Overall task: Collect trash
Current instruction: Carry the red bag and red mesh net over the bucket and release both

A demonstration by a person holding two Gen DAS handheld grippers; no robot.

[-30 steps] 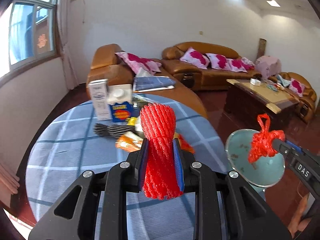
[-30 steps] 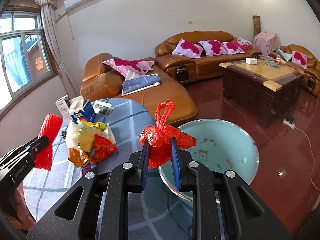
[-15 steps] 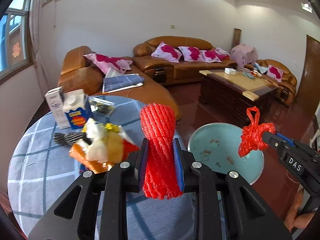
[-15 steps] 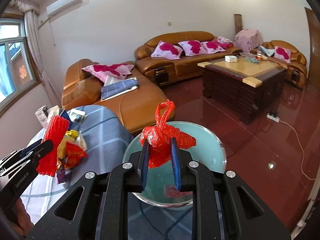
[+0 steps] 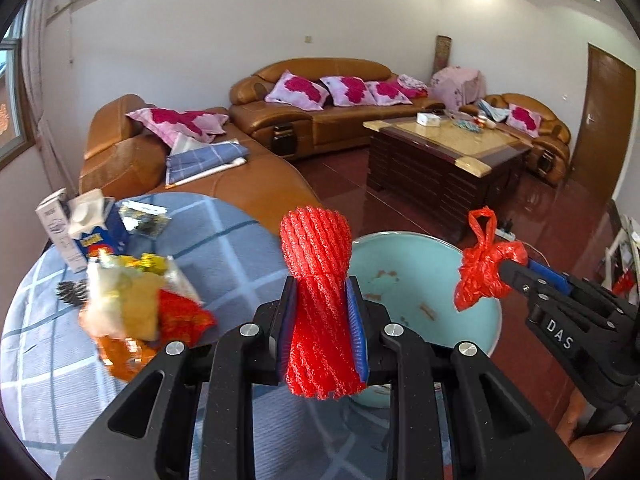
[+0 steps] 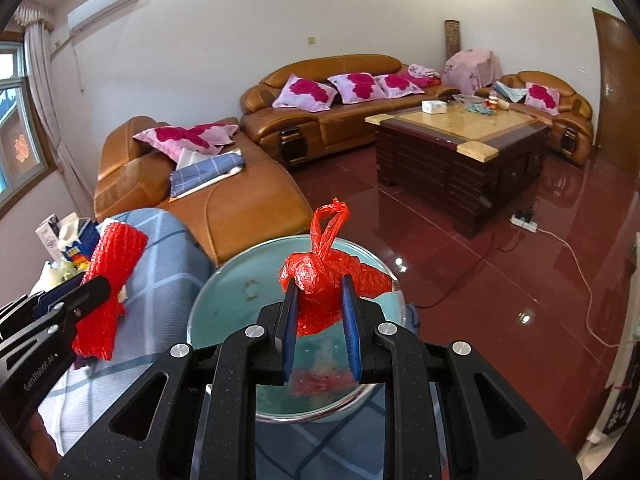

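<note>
Teal basin rim [image 6: 224, 268] beside table edge [image 6: 200, 256]

The lower part of the teal basin [image 5: 404, 276] is hidden in the left wrist view behind the red foam net [image 5: 318, 300] and the left gripper [image 5: 322, 328], and in the right wrist view its near rim is covered by the right gripper [image 6: 318, 320] and the red plastic bag [image 6: 320, 288]. The heap of wrappers [image 5: 136, 308] on the blue checked tablecloth [image 5: 224, 248] is blurred, so single pieces cannot be told apart, and the print on the cartons [image 5: 76, 228] is too small to be read. The small items on the coffee table [image 6: 460, 128] cannot be identified, and only a sliver of a hand [image 5: 580, 424] is seen under the right gripper, cut off by the lens edge.
</note>
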